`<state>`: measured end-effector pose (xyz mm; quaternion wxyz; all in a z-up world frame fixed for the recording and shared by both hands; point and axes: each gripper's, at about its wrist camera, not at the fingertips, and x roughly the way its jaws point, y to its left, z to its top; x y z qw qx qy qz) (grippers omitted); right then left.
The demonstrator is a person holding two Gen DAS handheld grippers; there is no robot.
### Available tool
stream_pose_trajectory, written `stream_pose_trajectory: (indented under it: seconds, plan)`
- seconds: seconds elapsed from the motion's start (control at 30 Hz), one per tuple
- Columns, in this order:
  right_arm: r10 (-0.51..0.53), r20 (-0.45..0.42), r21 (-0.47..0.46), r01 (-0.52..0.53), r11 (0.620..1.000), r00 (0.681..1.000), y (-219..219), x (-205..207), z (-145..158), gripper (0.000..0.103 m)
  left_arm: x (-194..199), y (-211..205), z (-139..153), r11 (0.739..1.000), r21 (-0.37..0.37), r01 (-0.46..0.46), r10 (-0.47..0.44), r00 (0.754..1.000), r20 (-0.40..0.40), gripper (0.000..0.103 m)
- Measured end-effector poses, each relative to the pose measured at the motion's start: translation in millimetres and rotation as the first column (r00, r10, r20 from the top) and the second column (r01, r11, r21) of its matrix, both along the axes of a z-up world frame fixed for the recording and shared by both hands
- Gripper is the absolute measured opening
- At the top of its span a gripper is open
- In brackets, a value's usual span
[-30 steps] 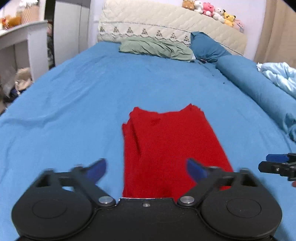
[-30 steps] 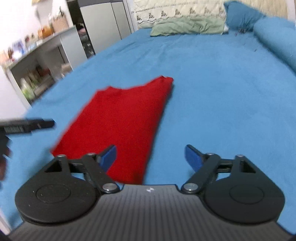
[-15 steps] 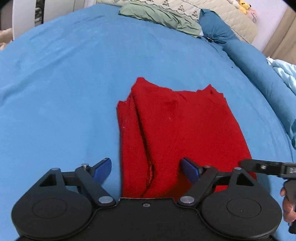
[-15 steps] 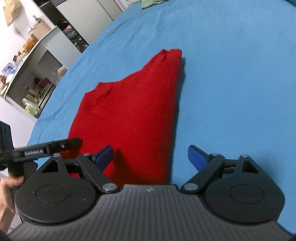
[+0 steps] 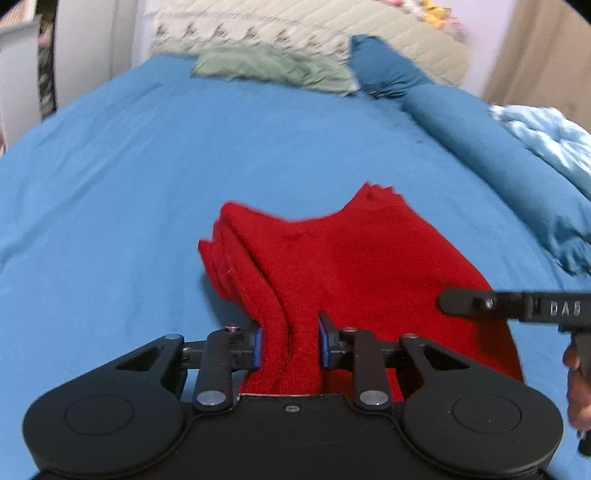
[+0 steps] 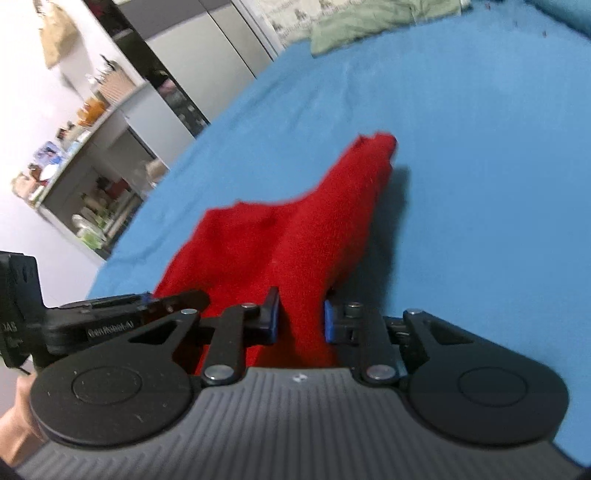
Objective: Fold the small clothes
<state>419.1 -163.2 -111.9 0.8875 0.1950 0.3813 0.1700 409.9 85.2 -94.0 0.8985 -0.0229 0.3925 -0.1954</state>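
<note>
Red garment [image 5: 354, 273] lies partly folded on the bed [image 5: 147, 184]; your left tool [image 5: 290, 345] and right tool [image 6: 300, 319] each clamp its near edge, final fold remains.

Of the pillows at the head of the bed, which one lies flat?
The green pillow lies flat on the blue sheet. The dark blue pillow, to its right, stands propped against the quilted headboard.
</note>
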Motion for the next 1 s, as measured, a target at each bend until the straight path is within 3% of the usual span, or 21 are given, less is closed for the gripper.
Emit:
stream_pose_trajectory:
  seconds: [0.13,0.27,0.43,0.53,0.63,0.7,0.77,0.83,1.0]
  plan:
    - [0.011,0.054,-0.016,-0.010,1.000,0.998,-25,-49,39,0.037,-54,-23,28,0.999,-0.032,0.035,-0.033,0.998,0.058,0.030]
    - [-0.013,0.086,-0.053,0.017,0.998,0.996,-58,-114,55,0.037,-103,-48,30,0.996,-0.043,0.072,-0.069,0.995,0.074,0.030]
    - [-0.068,0.037,-0.113,0.071,0.991,0.997,-81,-178,16,0.038,-143,-82,-18,0.995,-0.005,0.100,-0.100,0.995,0.016,0.030]
    - [-0.134,-0.021,-0.133,0.130,0.983,0.991,-90,-196,-25,0.039,-158,-92,-47,0.996,0.072,0.060,-0.062,0.998,0.025,0.031]
    - [-0.168,-0.024,-0.092,0.166,0.982,0.985,-99,-204,-46,0.043,-161,-86,-51,0.999,0.045,0.029,-0.030,0.999,0.025,0.038]
    - [-0.167,-0.018,-0.091,0.164,0.982,0.986,-98,-205,-42,0.049,-160,-82,-45,0.999,0.053,0.006,-0.008,1.000,0.026,0.046]
    - [-0.163,0.009,-0.117,0.163,0.980,0.987,-98,-209,-33,0.071,-161,-77,-38,0.997,0.081,-0.021,0.015,0.998,0.064,0.065]
    - [-0.177,0.054,-0.148,0.183,0.972,0.983,-99,-212,-24,0.088,-157,-75,-34,0.992,0.118,-0.043,0.031,0.995,0.100,0.074]
    - [-0.210,0.037,-0.269,0.212,0.939,0.977,-105,-197,-34,0.088,-149,-67,-53,0.991,0.122,-0.047,0.038,0.996,0.076,0.079]
